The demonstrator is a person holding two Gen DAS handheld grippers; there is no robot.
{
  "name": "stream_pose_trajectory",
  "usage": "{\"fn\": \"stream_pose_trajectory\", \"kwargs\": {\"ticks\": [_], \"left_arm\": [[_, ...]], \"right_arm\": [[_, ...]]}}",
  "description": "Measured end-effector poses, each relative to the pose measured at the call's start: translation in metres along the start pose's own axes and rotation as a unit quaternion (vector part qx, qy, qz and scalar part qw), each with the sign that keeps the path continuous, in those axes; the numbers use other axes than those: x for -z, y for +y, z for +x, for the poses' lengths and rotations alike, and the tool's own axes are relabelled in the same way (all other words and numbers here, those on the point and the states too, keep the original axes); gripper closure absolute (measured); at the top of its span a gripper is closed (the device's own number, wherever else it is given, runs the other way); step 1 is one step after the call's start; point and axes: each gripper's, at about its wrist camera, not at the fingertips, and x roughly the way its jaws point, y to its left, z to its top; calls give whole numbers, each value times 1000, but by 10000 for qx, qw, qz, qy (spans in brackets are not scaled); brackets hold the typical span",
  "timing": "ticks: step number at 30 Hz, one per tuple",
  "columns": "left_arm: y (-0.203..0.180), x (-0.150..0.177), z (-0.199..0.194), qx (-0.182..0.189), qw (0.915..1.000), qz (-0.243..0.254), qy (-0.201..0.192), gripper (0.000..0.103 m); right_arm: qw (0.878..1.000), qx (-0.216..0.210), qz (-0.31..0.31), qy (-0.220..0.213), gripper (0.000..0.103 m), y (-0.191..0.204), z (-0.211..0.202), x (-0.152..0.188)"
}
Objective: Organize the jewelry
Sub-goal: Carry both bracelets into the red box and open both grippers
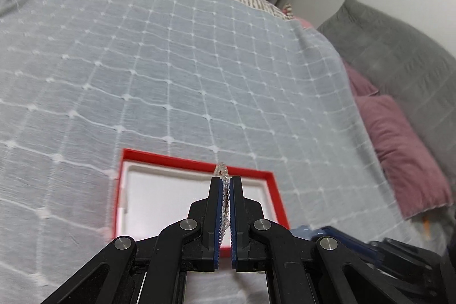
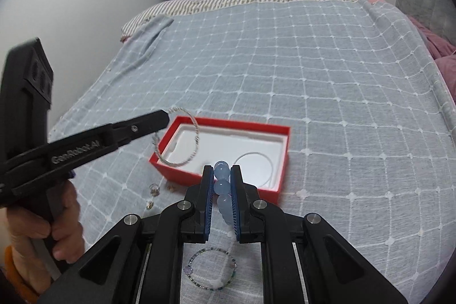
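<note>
A red box (image 2: 280, 144) with a white liner lies open on the bed; it also shows in the left wrist view (image 1: 196, 163). My left gripper (image 1: 226, 181) is shut on a clear beaded bracelet (image 1: 222, 170) and holds it over the box's left end, where it hangs as a ring (image 2: 196, 138) from the gripper (image 2: 164, 116). My right gripper (image 2: 221, 171) is shut on a pale blue bead bracelet (image 2: 221, 185) just in front of the box. A thin white ring (image 2: 270, 161) lies in the box.
A multicoloured bead bracelet (image 2: 212, 268) lies on the blue-grey checked blanket (image 2: 313, 76) below my right gripper. Small rings or earrings (image 2: 154, 190) lie left of the box. Pink and grey pillows (image 1: 404, 138) are at the right.
</note>
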Motion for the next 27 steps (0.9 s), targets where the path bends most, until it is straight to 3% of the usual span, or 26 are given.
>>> {"fn": "stream_pose_trajectory", "kwargs": {"ticks": [6,14,20,27], "left_arm": [[23,7,29,-220,9989,-324,241,103],[47,8,38,-624,9962,-422,433,103],[50,9,43,-936,9942,-270,461,103],[42,12,47,-1243,9909,102,500,103]], "right_arm": [[9997,217,40,-60,91,-6,-6,-19],[9994,318,-116,59,91,9,16,-41],[9996,205,-58,210,91,14,48,-45],[9969,589,92,506,91,-15,77,-33]]}}
